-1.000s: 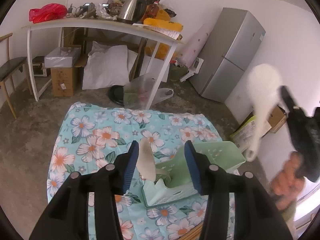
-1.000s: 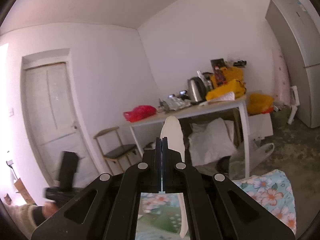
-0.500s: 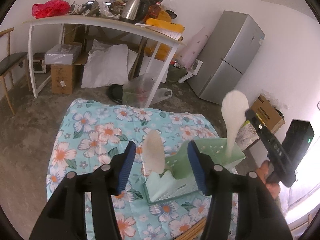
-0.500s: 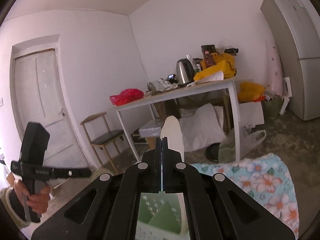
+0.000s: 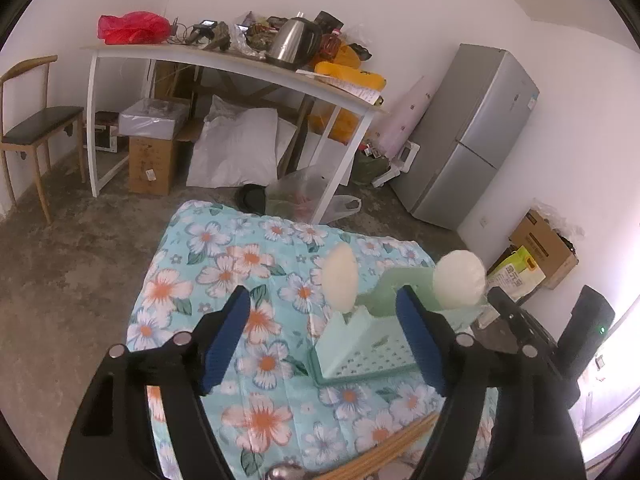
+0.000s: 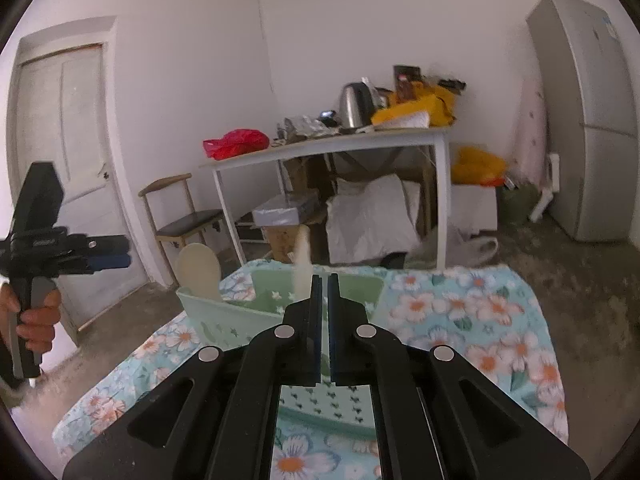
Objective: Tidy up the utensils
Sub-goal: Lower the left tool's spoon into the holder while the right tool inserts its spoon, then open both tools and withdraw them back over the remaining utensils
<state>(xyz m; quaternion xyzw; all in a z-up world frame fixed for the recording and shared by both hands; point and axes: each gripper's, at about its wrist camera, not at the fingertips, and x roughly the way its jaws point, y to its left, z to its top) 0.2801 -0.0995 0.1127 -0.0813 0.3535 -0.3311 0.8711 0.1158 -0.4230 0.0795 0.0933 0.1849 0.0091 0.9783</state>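
Inside the green utensil caddy: two white rice paddles upright, chopsticks still outside; left gripper spread, right gripper barely parted, paddle between.

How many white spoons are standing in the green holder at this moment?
2. One spoon stands at the holder's left end; the other spoon stands at its right end, near the right gripper. Others may lie hidden inside.

surface: floral-cloth table | on it: green utensil rack, chopsticks
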